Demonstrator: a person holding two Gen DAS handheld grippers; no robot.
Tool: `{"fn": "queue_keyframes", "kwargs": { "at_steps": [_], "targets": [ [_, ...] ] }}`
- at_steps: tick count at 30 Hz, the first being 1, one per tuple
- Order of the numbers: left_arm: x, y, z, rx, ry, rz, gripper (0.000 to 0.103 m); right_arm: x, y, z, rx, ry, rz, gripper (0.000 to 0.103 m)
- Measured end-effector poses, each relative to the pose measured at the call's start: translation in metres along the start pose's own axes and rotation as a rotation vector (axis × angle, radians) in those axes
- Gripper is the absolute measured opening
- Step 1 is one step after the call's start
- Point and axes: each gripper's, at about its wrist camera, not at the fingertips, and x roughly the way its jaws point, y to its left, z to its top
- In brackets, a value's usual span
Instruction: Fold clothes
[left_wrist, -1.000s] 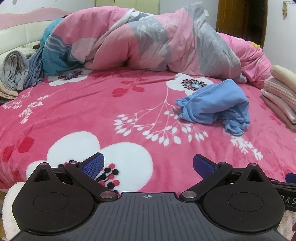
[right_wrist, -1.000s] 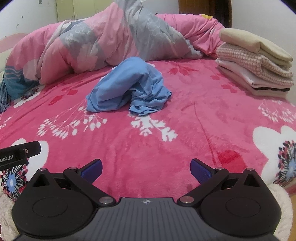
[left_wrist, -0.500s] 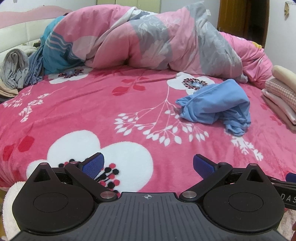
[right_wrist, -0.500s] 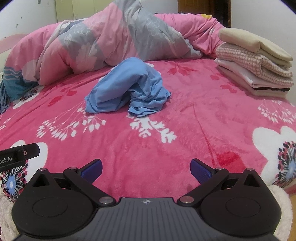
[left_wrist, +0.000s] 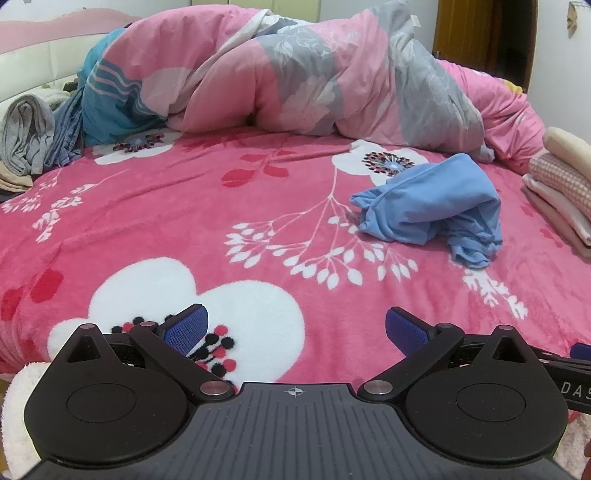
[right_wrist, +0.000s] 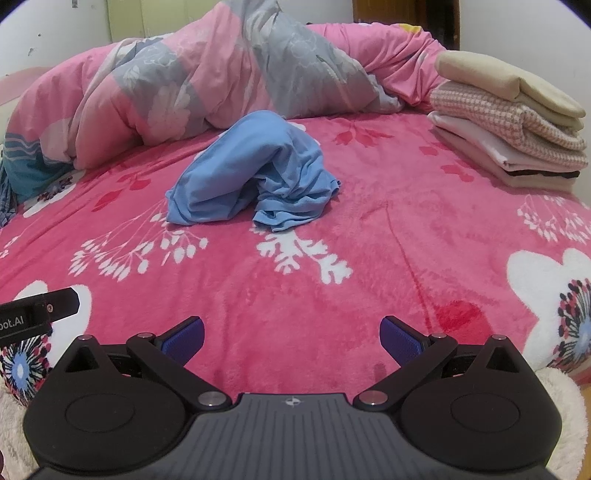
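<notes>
1. Left gripper (left_wrist: 294, 328): jaws spread wide, nothing between them, low over the pink floral blanket (left_wrist: 184, 229) at the frame's bottom.
2. Right gripper (right_wrist: 291, 334): likewise wide and empty; the other tool's tip intrudes at its lower left.
3. Blue garment (right_wrist: 255, 171): crumpled at mid-frame, well apart from both grippers; its type is unclear.
4. Folded stack (right_wrist: 506, 122): upper right, cut by the edge in the left view.
5. Bunched duvet (left_wrist: 295, 74): hides the bed's far side.
6. Grey clothes (left_wrist: 27, 136): upper left, partly cropped.
</notes>
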Motion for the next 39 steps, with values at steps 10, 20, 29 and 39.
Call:
{"fn": "queue_keyframes", "kwargs": {
  "at_steps": [10, 20, 29, 39],
  "targets": [
    [0.001, 0.001, 0.001, -0.006, -0.004, -0.008, 0.103, 0.001, 0.002, 0.0, -0.002, 0.001, 0.002, 0.103],
    [0.001, 0.003, 0.002, -0.006, -0.011, -0.019, 0.103, 0.002, 0.002, 0.003, -0.002, 0.003, -0.001, 0.103],
    [0.003, 0.004, 0.002, -0.008, -0.029, -0.044, 0.103, 0.008, 0.001, 0.004, 0.001, 0.012, 0.006, 0.103],
    [0.017, 0.0, 0.012, -0.019, -0.066, -0.096, 0.103, 0.023, -0.007, 0.011, 0.02, 0.015, 0.03, 0.103]
  ]
}}
